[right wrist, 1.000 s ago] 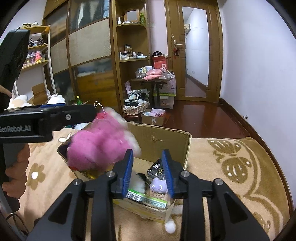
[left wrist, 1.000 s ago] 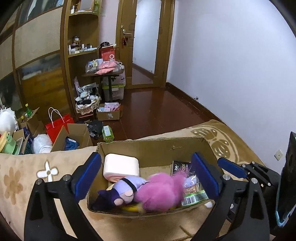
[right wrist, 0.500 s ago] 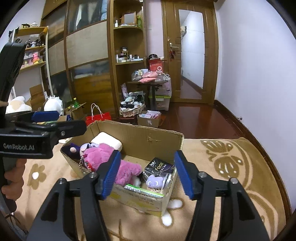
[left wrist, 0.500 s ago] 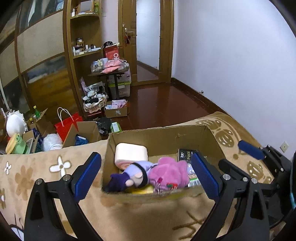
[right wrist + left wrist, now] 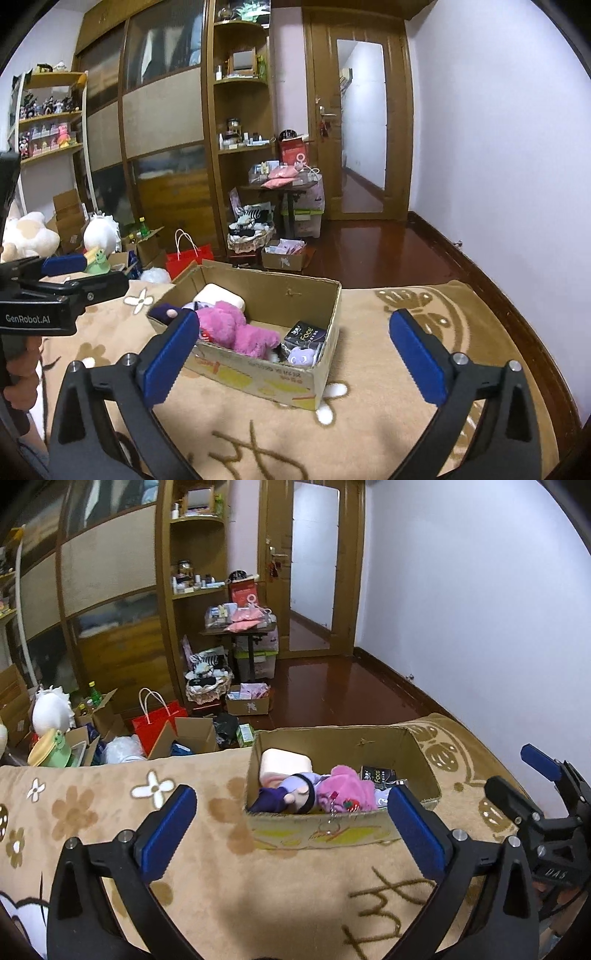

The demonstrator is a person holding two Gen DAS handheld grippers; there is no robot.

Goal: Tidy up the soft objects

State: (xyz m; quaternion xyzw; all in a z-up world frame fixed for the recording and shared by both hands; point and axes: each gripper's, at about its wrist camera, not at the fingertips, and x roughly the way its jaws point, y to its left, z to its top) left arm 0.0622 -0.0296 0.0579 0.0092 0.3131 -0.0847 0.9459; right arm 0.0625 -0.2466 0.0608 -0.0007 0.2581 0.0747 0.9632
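Note:
A cardboard box [image 5: 317, 829] [image 5: 266, 373] sits on a tan flowered blanket [image 5: 110, 812]. In it lie a pink plush toy [image 5: 345, 790] [image 5: 236, 330], a purple doll [image 5: 291, 794] [image 5: 166, 312], a white soft block [image 5: 284, 762] [image 5: 218, 295], a small lilac plush [image 5: 301, 356] and a black packet [image 5: 382, 775] [image 5: 306, 334]. My left gripper [image 5: 291, 829] is open and empty, in front of the box. My right gripper [image 5: 295, 358] is open and empty, in front of the box; it also shows at the right of the left wrist view [image 5: 535, 775].
Beyond the blanket's far edge the floor holds a red bag [image 5: 157, 720], open cartons [image 5: 192, 734], a basket [image 5: 208, 688] and a small cluttered table [image 5: 240, 627]. Shelves and wardrobe stand at left. A white wall runs along the right.
The right gripper opened and let go of the pink plush, which now lies in the box. Both grippers have drawn back from the box.

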